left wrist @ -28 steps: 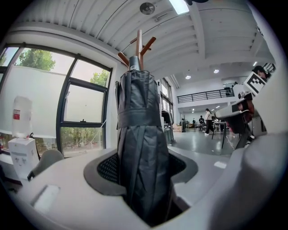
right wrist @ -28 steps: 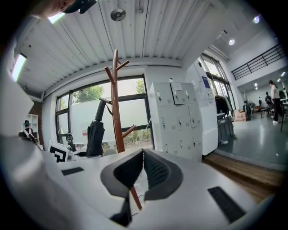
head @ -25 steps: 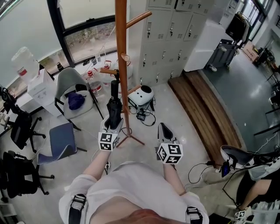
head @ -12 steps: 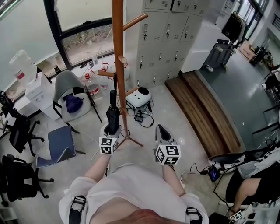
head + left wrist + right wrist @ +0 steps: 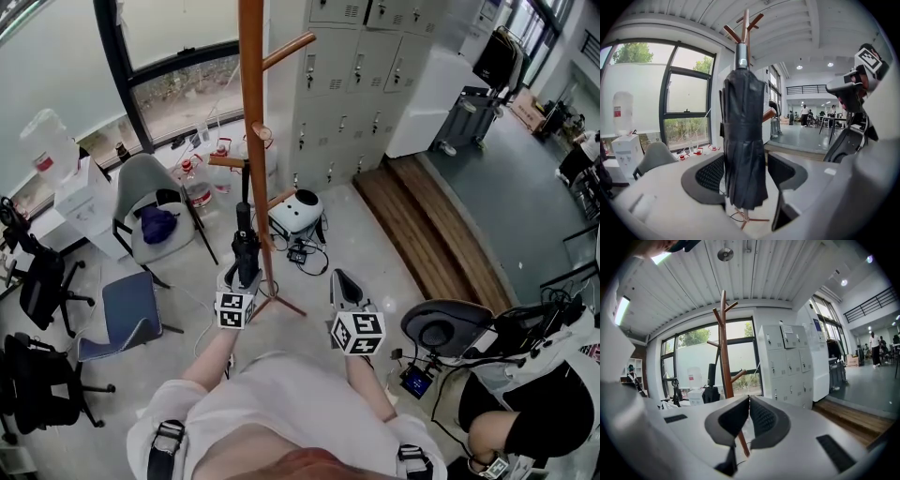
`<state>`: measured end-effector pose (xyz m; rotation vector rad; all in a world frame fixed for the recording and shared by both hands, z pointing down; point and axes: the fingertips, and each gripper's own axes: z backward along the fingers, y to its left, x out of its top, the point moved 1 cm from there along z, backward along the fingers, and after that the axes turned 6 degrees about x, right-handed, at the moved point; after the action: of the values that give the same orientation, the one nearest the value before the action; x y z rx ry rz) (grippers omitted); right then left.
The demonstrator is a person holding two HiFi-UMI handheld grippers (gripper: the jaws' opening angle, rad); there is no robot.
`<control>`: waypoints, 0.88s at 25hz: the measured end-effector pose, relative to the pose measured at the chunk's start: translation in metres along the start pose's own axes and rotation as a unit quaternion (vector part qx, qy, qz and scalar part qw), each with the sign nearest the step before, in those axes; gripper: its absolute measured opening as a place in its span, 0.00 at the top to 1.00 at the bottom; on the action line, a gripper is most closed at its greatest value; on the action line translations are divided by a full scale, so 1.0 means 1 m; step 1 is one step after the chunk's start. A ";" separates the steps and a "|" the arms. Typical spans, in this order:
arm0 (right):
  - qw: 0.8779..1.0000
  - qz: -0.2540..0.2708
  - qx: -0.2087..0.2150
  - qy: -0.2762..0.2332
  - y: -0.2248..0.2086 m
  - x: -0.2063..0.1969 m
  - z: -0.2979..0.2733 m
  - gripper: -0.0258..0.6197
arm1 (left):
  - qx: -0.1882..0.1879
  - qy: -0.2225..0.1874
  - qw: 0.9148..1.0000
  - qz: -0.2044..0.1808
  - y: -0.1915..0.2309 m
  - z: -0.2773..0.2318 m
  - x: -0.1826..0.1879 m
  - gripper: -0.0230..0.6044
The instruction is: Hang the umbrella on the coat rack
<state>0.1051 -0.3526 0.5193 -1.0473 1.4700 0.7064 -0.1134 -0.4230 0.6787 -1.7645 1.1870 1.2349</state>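
Observation:
The wooden coat rack (image 5: 251, 112) stands just ahead of me, its pegs showing at the top of the left gripper view (image 5: 745, 23). A folded black umbrella (image 5: 246, 246) hangs upright against the pole, with its top at a low peg (image 5: 230, 161). My left gripper (image 5: 246, 274) is around the umbrella's lower part (image 5: 743, 131). Its jaws are opening, and a thin gap shows beside the cloth. My right gripper (image 5: 345, 281) hovers to the right of the rack's base, shut and empty (image 5: 749, 404). The pole (image 5: 723, 333) rises beyond it.
A grey chair (image 5: 150, 187) and a blue chair (image 5: 131, 300) stand left of the rack. A white round device (image 5: 305, 208) with cables lies at its base. Grey lockers (image 5: 366, 84) and a wooden platform (image 5: 422, 225) are at right. A seated person (image 5: 534, 412) and black chair (image 5: 445, 328) are at lower right.
My left gripper and the umbrella have sunk a little along the pole. The right gripper has stayed put. A person with a black chair has rolled in at lower right.

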 end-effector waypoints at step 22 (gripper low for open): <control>1.000 -0.009 0.011 -0.003 0.001 0.005 -0.006 0.95 | 0.033 -0.117 0.992 0.034 0.017 0.063 0.096 0.57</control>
<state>0.1016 -0.3585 0.5148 -1.0400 1.4584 0.6791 -0.1366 -0.4021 0.5667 -1.4949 1.1444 1.3850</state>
